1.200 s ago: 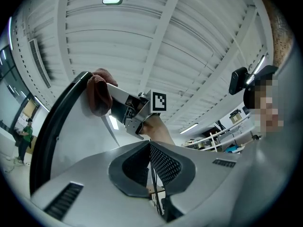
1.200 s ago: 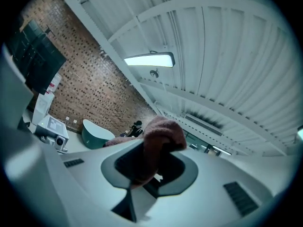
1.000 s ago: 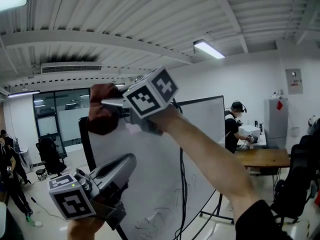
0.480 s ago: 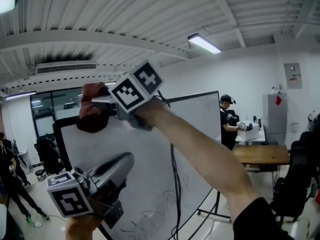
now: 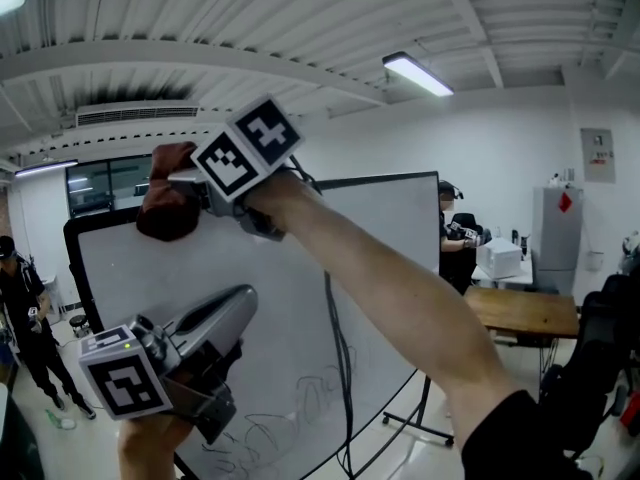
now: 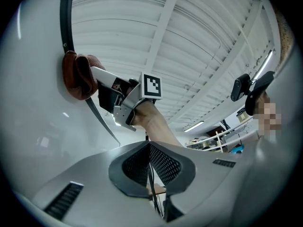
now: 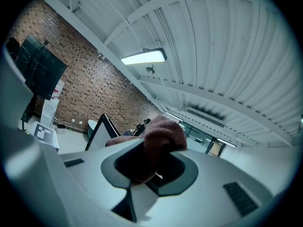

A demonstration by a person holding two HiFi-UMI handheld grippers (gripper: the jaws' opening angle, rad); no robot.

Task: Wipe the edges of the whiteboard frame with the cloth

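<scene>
Risk: the cloth (image 5: 165, 213) is bunched against the top edge of the whiteboard frame (image 5: 372, 180), near its left corner. In my judgement it may slide off the narrow edge onto the board face, or pressure may shift the stand (image 5: 425, 408).

Right gripper (image 5: 188, 190): jaws clamped on the cloth.

Left gripper (image 5: 240, 308): jaws closed together, empty, low before the board.

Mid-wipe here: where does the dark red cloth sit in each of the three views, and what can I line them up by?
Head view: dark red cloth upper left, on the top edge of the black whiteboard frame.
Left gripper view: upper left, against that frame.
Right gripper view: centre, clamped in the right claw.
Shared landmark: the black frame, clear in the head and left gripper views.
</scene>
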